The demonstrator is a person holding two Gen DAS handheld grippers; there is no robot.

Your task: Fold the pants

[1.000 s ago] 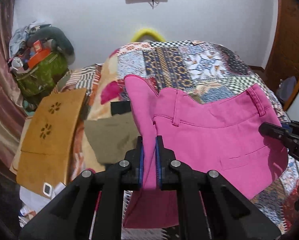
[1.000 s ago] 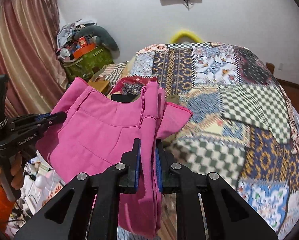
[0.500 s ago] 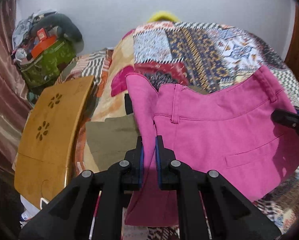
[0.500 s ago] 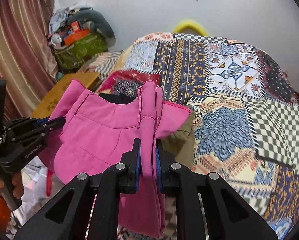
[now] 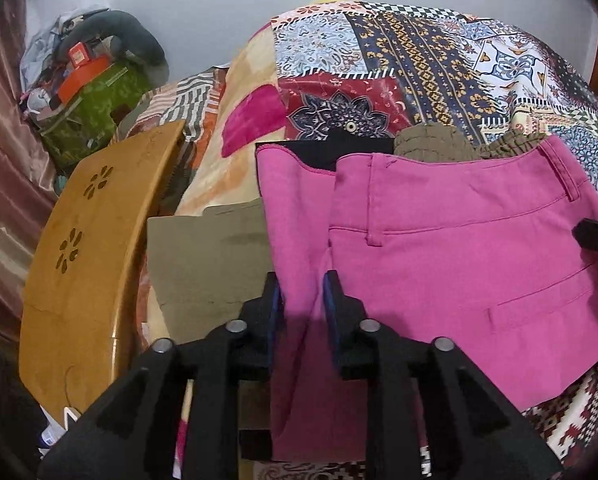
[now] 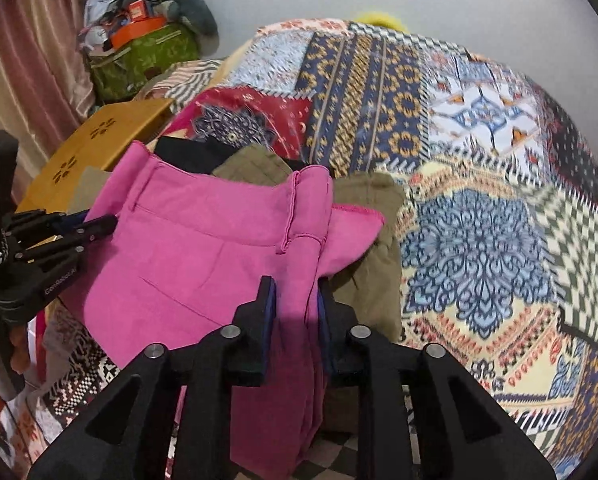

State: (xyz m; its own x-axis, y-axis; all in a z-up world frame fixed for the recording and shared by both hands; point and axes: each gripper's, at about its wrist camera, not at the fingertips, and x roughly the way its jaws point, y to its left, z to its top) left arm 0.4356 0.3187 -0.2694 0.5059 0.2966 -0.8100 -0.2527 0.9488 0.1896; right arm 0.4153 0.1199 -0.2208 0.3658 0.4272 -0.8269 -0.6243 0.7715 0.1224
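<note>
Both grippers, left (image 5: 299,300) and right (image 6: 292,300), are clamped on the pink pants (image 5: 439,260) at the waistband ends. This holds the waist spread over the near edge of the bed (image 6: 479,160), probably for laying flat.

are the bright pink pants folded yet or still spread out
Spread, not folded: the bright pink pants hang by the waistband between the left gripper and right gripper, over the patchwork bedspread.

Both wrist cameras close above bed edge, facing across patchwork quilt (image 5: 439,52) toward wall; shared: pink pants (image 6: 203,248).

Two claws (image 5: 299,300) (image 6: 292,302), one pink pants (image 5: 439,256), one wooden board (image 5: 91,260)
</note>
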